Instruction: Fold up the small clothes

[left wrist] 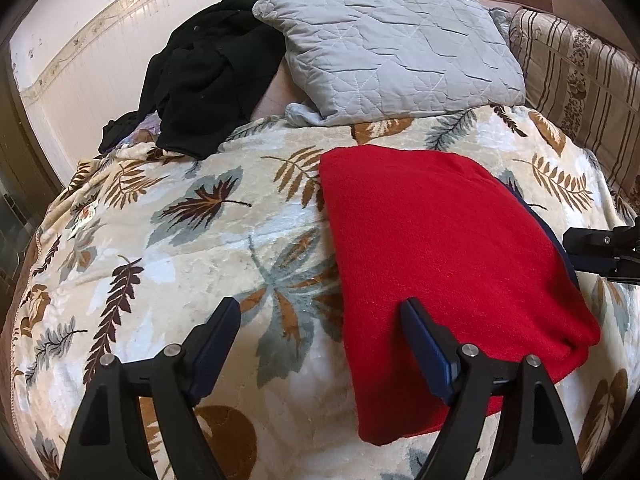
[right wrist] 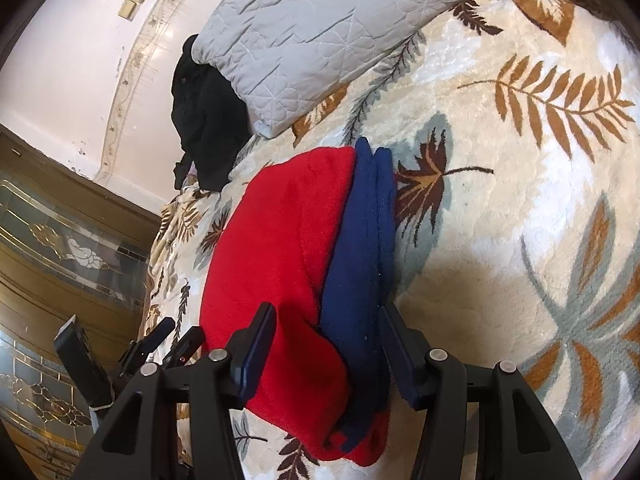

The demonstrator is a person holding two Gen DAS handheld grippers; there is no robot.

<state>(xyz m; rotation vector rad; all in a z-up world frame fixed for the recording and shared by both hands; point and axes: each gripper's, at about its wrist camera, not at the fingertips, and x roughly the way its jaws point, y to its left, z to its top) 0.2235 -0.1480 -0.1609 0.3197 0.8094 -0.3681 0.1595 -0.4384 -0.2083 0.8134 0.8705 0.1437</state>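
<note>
A folded red garment (left wrist: 436, 256) lies flat on the leaf-patterned blanket (left wrist: 200, 240). A navy blue layer (right wrist: 360, 264) shows along its right edge in the right wrist view, beside the red cloth (right wrist: 276, 260). My left gripper (left wrist: 320, 320) is open above the garment's near left edge, its right finger over the red cloth. My right gripper (right wrist: 328, 332) is open, its jaws straddling the near end of the red and blue folds without closing on them. It also shows at the right edge of the left wrist view (left wrist: 600, 252).
A grey quilted pillow (left wrist: 392, 52) and a heap of black clothing (left wrist: 208, 72) lie at the back of the bed. A striped cushion (left wrist: 580, 92) stands at the right. A wooden glass-panelled cabinet (right wrist: 60, 240) stands beside the bed.
</note>
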